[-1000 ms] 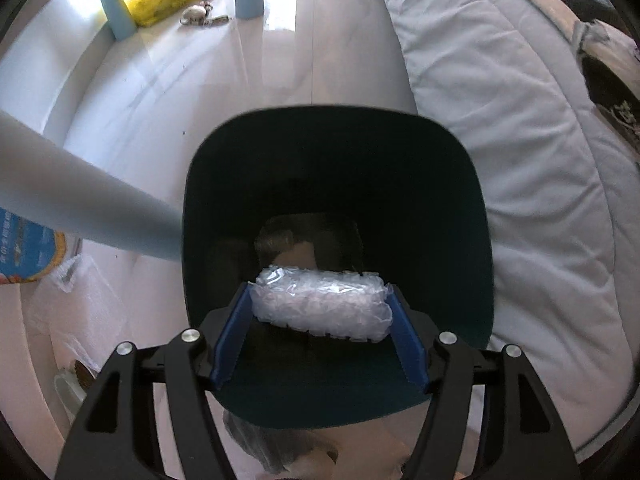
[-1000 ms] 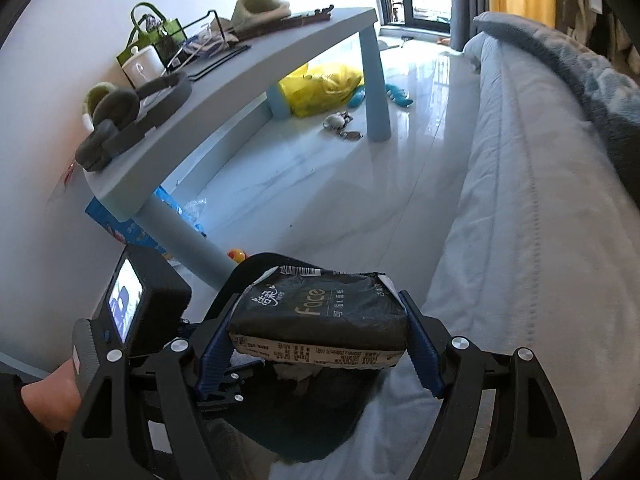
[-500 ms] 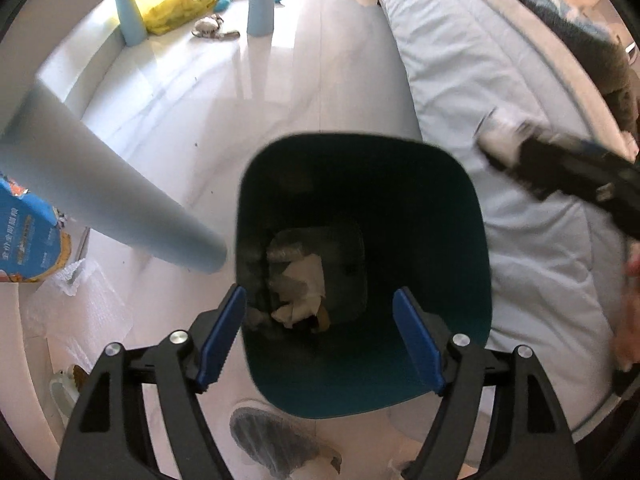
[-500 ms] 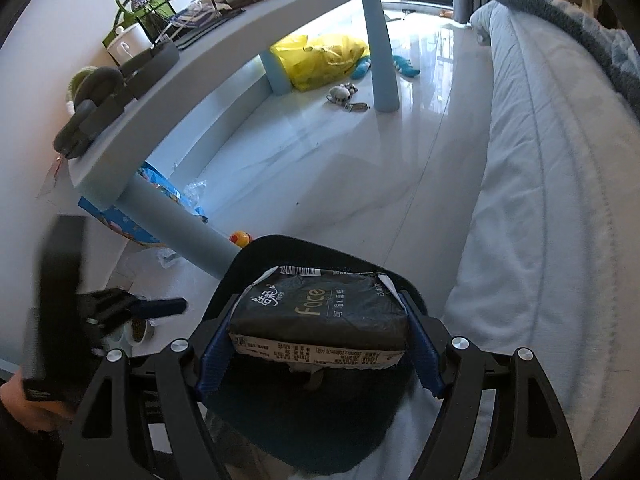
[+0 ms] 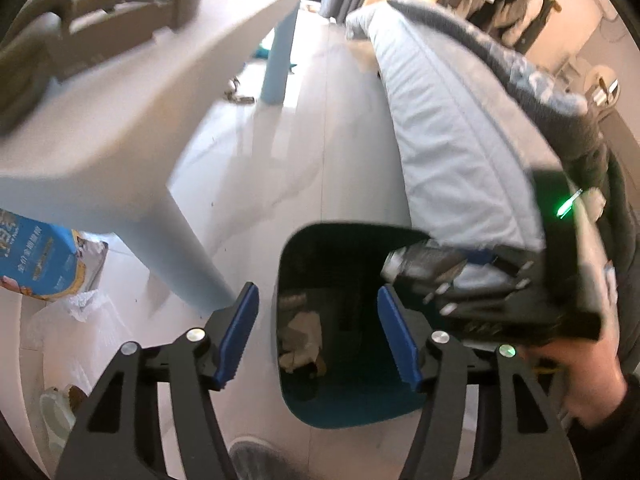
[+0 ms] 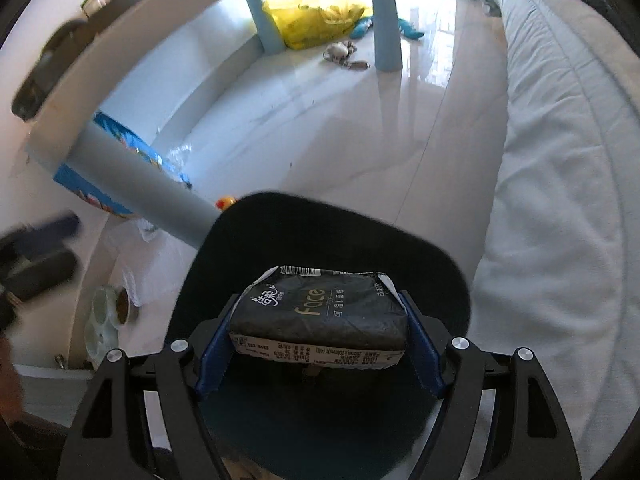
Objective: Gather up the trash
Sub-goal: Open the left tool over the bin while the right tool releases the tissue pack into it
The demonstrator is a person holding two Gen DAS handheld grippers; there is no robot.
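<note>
White floor lies beneath our dark bin (image 6: pixel 440 280); our right gripper (image 6: pixel 320 344) clamps the black tissue pack (image 6: pixel 320 312) above its mouth, while our empty left gripper (image 5: pixel 318 336) is closing.

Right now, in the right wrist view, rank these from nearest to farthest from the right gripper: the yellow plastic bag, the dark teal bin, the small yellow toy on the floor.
1. Dark teal bin, directly beneath the right gripper, which clamps a black tissue pack.
2. Small yellow toy, on the floor just past the bin's far rim.
3. Yellow plastic bag, far off under the table.
</note>
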